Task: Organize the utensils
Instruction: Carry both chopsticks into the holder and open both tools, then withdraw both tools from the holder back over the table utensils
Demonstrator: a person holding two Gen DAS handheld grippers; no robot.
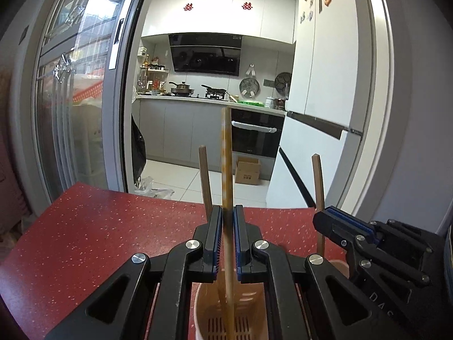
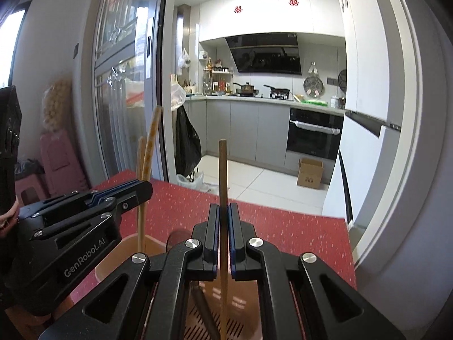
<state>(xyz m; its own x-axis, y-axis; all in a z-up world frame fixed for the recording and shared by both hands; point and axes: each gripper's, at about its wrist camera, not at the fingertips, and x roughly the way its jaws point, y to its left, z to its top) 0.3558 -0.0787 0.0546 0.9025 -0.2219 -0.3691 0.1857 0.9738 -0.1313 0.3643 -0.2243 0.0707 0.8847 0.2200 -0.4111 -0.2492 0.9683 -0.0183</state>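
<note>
My left gripper [image 1: 227, 212] is shut on a light patterned chopstick [image 1: 226, 153] that stands upright with its lower end inside a tan utensil holder [image 1: 203, 308]. A dark brown chopstick [image 1: 205, 175] stands behind it in the holder. My right gripper [image 2: 223, 209] is shut on a brown chopstick [image 2: 222, 170], upright, its lower end inside the holder [image 2: 119, 257]. The right gripper shows at the right of the left wrist view [image 1: 334, 218]; the left gripper shows at the left of the right wrist view [image 2: 141, 188]. A dark handle [image 2: 206, 311] leans inside the holder.
The holder stands on a red speckled table [image 1: 99, 226]. Beyond the far edge lies a kitchen floor with a cardboard box [image 1: 247, 171]. A glass sliding door [image 1: 79, 99] is on the left, a white fridge [image 1: 325, 85] on the right.
</note>
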